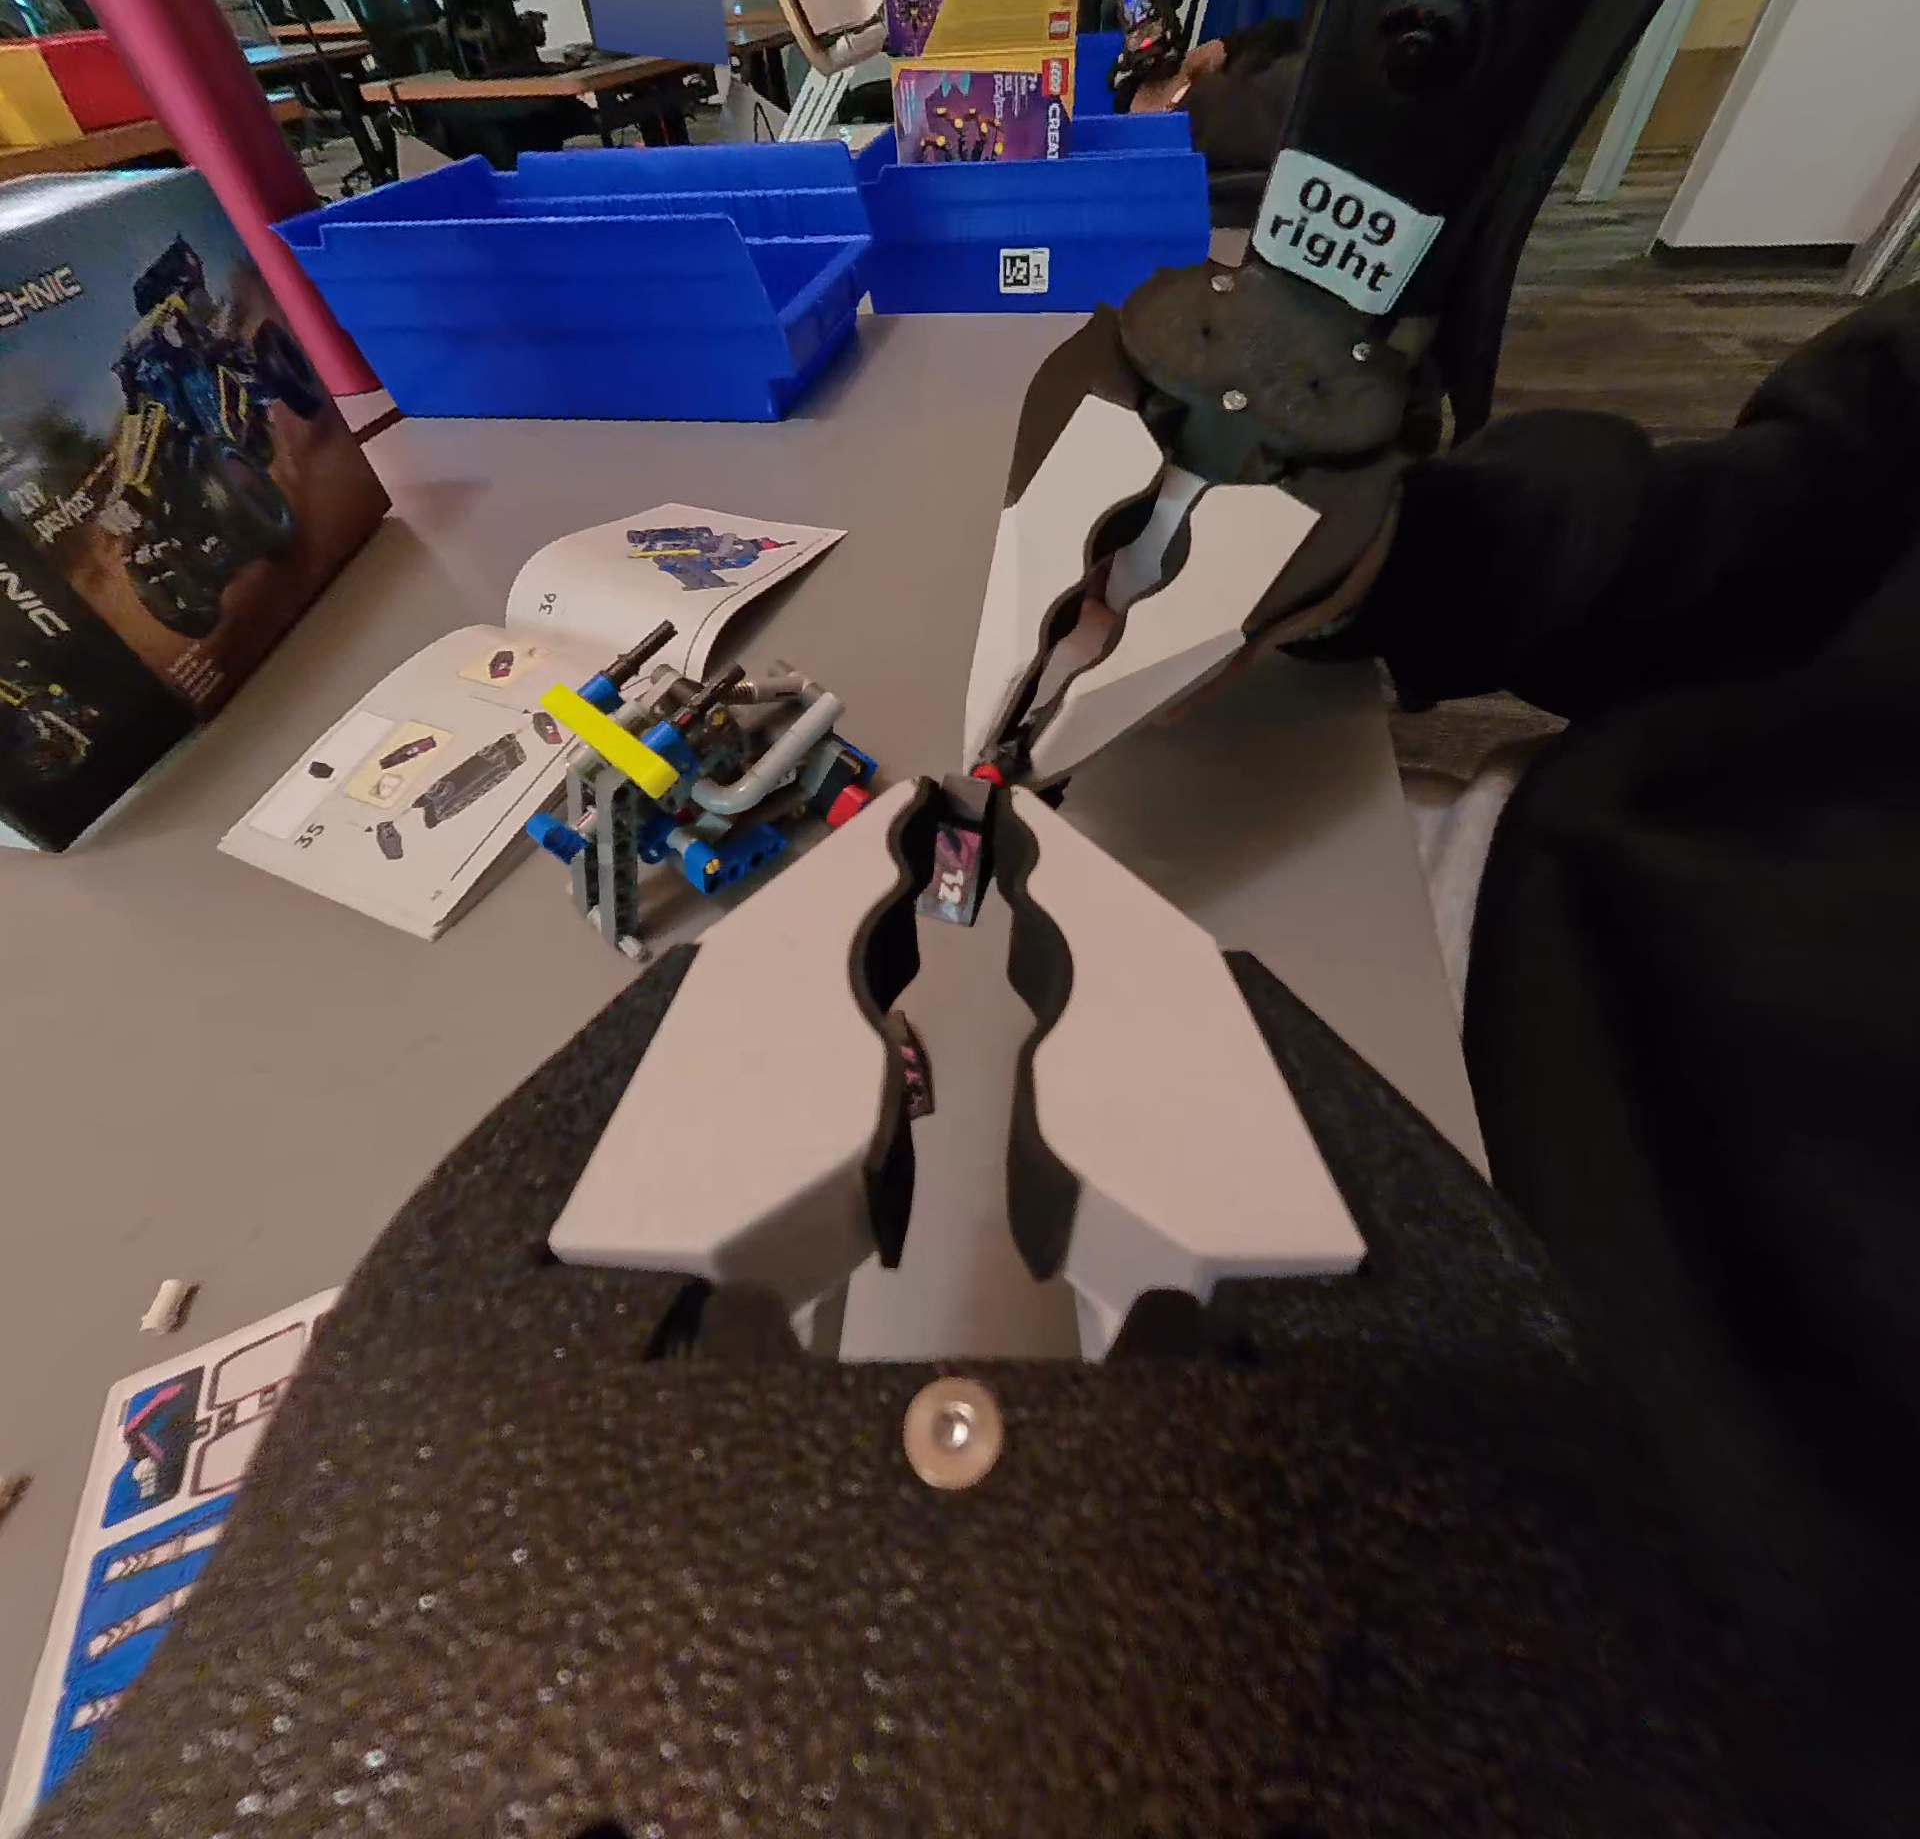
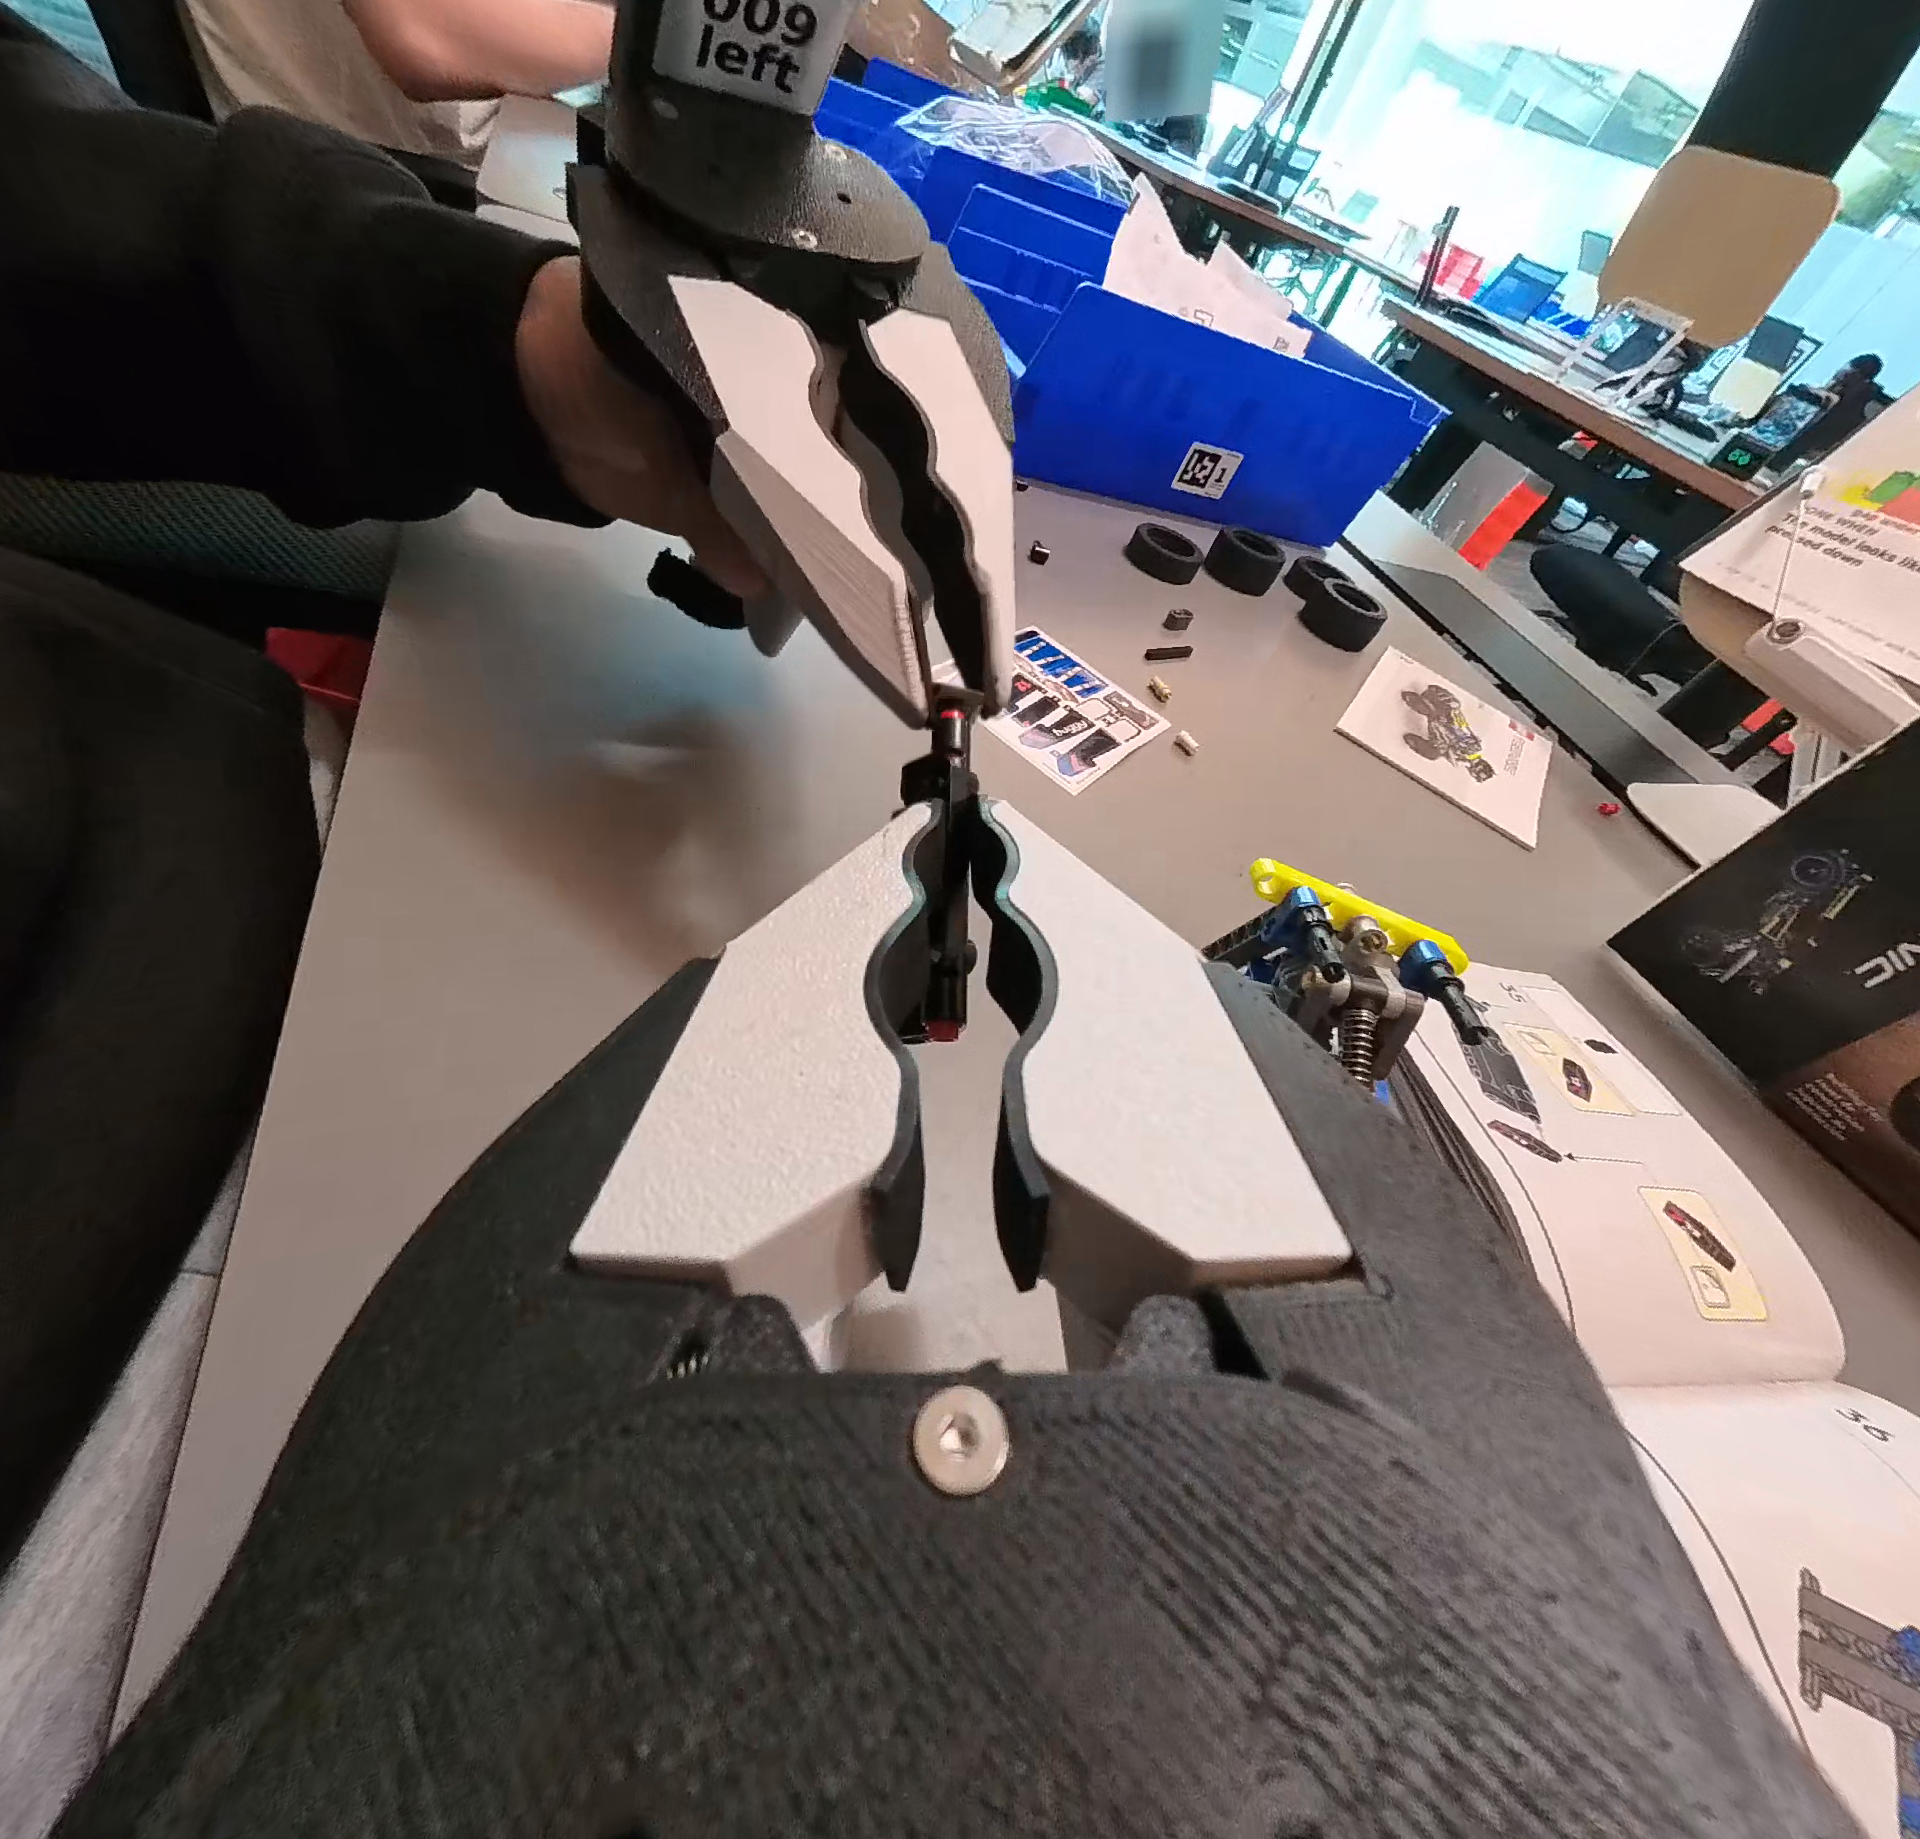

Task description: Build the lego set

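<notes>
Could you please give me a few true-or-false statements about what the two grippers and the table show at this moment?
1. The left gripper is shut on a small dark stickered piece. True.
2. The right gripper is wide open, with nothing between its fingers. False: it is clamped on a thin black piece with red ends.
3. The partly built model stands beside an open instruction booklet. True.
4. The loose black tyres sit inside a blue bin. False: they lie on the table in front of it.
</notes>
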`<state>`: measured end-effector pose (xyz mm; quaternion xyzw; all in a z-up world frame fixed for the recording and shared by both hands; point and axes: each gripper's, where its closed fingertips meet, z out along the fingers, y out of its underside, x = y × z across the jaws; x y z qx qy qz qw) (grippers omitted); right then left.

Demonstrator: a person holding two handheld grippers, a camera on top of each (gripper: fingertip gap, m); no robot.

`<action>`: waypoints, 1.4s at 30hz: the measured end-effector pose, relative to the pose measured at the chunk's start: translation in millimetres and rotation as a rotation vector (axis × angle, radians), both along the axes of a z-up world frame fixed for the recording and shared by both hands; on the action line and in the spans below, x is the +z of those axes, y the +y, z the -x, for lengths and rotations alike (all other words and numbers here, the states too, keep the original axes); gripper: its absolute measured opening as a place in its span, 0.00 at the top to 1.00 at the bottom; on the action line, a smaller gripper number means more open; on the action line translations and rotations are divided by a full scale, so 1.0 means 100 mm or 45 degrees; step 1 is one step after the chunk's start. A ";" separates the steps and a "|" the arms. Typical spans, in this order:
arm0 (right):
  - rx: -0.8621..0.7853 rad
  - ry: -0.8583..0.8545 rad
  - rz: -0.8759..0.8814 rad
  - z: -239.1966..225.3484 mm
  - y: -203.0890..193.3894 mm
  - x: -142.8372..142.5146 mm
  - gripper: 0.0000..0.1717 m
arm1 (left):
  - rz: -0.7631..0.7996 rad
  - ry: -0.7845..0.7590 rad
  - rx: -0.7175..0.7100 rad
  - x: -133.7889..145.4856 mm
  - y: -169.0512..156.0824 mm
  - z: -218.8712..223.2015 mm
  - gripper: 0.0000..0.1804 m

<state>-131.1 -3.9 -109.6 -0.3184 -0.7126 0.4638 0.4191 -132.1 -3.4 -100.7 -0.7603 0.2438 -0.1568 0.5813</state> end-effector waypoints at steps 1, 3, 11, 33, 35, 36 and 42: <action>-0.001 0.001 -0.002 0.00 0.00 0.00 1.00 | -0.001 -0.010 -0.011 0.01 -0.01 -0.02 0.96; 0.001 -0.003 -0.006 0.00 0.00 -0.01 1.00 | 0.001 -0.007 -0.005 0.01 0.00 -0.02 0.96; -0.017 0.005 -0.050 0.00 0.01 -0.03 0.99 | 0.020 -0.024 0.007 -0.03 0.00 -0.02 0.96; -0.263 -0.225 -0.017 0.11 0.15 -0.24 1.00 | 0.106 0.111 0.316 -0.31 0.17 0.11 0.95; -0.301 -0.277 -0.001 0.12 0.16 -0.29 1.00 | 0.178 0.072 0.331 -0.36 0.19 0.12 0.95; -0.321 -0.302 0.025 0.12 0.17 -0.30 1.00 | 0.198 0.060 0.331 -0.37 0.20 0.12 0.95; -0.438 -0.504 0.175 0.06 0.20 -0.47 1.00 | 0.313 0.160 0.407 -0.55 0.25 0.07 0.94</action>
